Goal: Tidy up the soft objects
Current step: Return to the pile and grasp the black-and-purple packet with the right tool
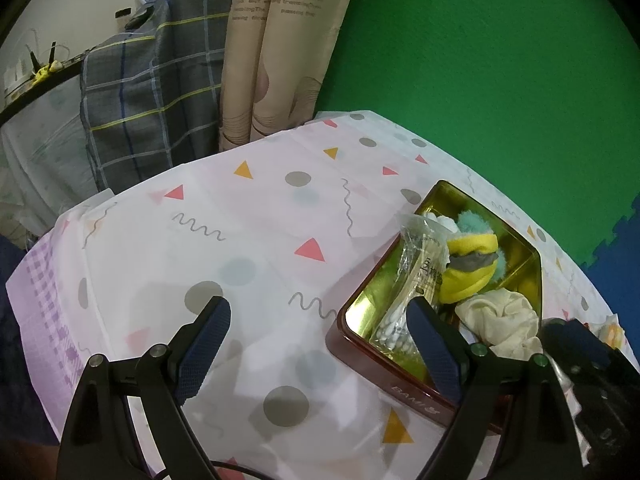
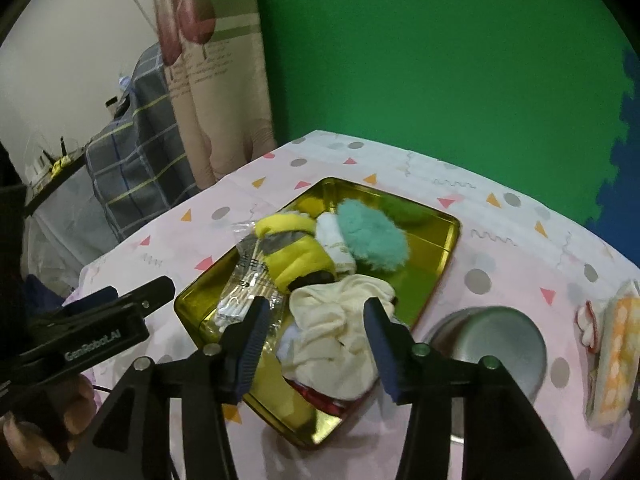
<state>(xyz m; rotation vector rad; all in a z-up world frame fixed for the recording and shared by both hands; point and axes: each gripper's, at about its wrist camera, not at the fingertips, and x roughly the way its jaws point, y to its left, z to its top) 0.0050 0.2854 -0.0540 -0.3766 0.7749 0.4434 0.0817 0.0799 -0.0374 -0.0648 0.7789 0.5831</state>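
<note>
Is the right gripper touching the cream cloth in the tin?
Cannot tell. In the right wrist view the right gripper stands open around the cream cloth; no plain contact or gap.

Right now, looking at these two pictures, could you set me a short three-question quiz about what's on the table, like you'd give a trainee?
1. True or false: the cream fabric bundle lies inside the gold-lined rectangular tin.
2. Which fluffy thing sits farthest back in the tin? A) teal fuzzy pouf B) yellow plush toy with a grey band C) clear plastic packet of cotton swabs
3. Fill in: beside the tin, on the patterned tablecloth, stands a round grey metal ____.

Key
1. True; the right gripper stands open over it, the fingers not pressing on it.
2. A
3. bowl
</note>
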